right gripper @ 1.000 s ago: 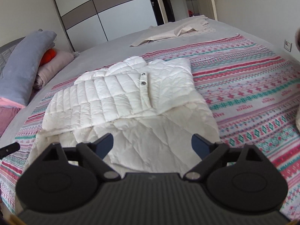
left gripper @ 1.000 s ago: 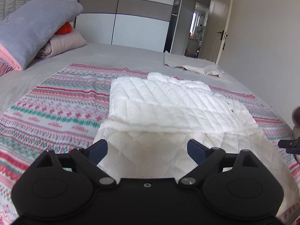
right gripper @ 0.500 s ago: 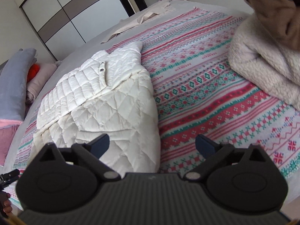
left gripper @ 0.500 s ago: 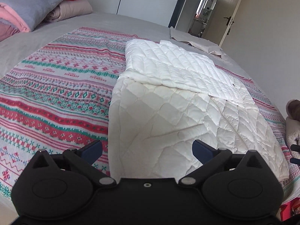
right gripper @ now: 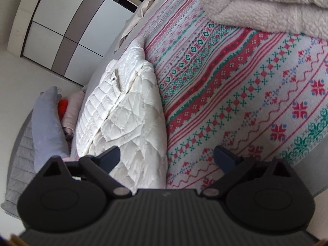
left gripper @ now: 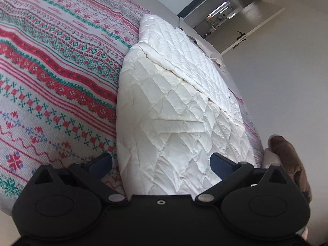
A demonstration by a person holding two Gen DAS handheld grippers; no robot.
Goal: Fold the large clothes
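Both cameras have tilted and dropped closer to the bed's near edge since a second ago. On the patterned blanket [left gripper: 51, 65] lies the white quilted jacket [left gripper: 174, 110], folded, its near hem by both grippers. Right of it sits a fleece garment [right gripper: 262, 6]. Left gripper [left gripper: 161, 161] and right gripper [right gripper: 166, 156] are both spread wide, grasping nothing.

White quilted jacket [left gripper: 174, 110] [right gripper: 131, 110]: lying flat on the patterned bedspread [left gripper: 51, 71] [right gripper: 235, 102], partly folded. An upper layer is lying over the diamond-stitched lower part, its snap-fastened edge facing up.
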